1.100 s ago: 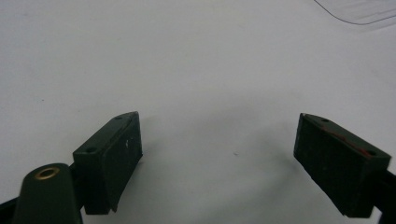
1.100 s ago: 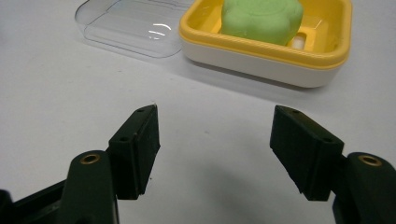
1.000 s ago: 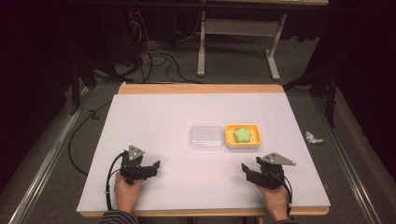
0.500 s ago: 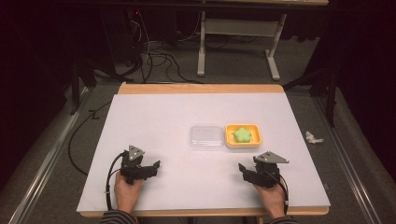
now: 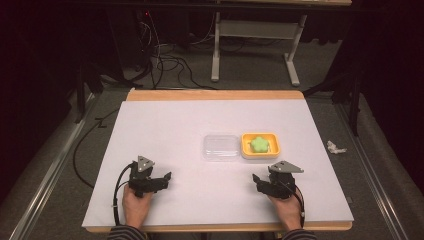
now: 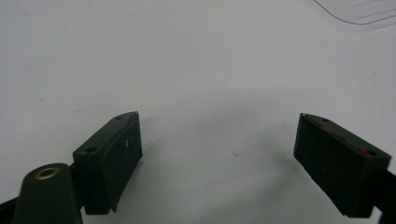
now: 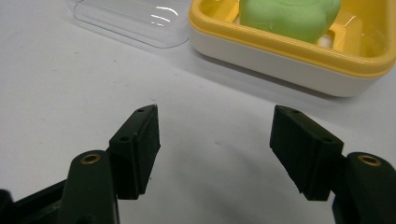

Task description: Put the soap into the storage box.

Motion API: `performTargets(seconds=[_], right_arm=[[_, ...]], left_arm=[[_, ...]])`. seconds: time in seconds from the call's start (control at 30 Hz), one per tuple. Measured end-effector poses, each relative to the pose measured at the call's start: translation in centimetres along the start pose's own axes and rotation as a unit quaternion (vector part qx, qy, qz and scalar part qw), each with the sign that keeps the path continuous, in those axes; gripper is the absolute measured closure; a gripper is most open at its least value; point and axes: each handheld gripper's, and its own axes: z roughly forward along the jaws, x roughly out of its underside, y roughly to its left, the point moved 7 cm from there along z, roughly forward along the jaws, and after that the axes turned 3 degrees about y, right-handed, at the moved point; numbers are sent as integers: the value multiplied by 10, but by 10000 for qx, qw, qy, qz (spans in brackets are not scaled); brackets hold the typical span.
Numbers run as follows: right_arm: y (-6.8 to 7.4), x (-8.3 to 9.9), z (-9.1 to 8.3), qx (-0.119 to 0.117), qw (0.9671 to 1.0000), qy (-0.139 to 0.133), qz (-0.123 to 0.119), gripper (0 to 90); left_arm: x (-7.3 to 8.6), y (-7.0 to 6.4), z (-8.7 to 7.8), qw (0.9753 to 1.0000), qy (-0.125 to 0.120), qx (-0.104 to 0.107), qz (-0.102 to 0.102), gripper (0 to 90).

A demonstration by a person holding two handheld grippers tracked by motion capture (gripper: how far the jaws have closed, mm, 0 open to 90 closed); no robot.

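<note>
A yellow dish (image 5: 273,150) (image 7: 280,51) sits right of the table's middle and holds a green flower-shaped piece (image 5: 259,144) (image 7: 289,14). A clear plastic lid (image 5: 221,147) (image 7: 135,18) lies flat against the dish's left side; its corner (image 6: 359,9) also shows in the left gripper view. My right gripper (image 5: 258,181) (image 7: 215,126) rests low on the table just in front of the dish, open and holding nothing. My left gripper (image 5: 166,179) (image 6: 219,140) rests at the front left, open over bare white surface, well apart from the lid.
The white table top (image 5: 175,125) has a wooden strip along its far edge (image 5: 215,95). A crumpled white scrap (image 5: 335,147) lies on the floor to the right. Cables (image 5: 170,60) and a desk frame (image 5: 255,40) stand beyond the table.
My right gripper has crept a little to the left, closer to the dish. The left gripper, dish and lid have stayed where they were.
</note>
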Motion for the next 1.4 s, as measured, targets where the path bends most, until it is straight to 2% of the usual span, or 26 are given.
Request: performTargets(seconds=[0.43, 0.8, 1.4], right_arm=[[0, 2, 7, 106, 9998, 54, -131, 338], [2, 5, 12, 132, 9998, 120, -120, 349], [2, 6, 12, 237, 9996, 43, -138, 351]], left_arm=[[0, 0, 0, 10000, -2, 19, -14, 158], [-1, 0, 0, 10000, -27, 17, -22, 158], [-1, 0, -1, 10000, -32, 19, -15, 158]])
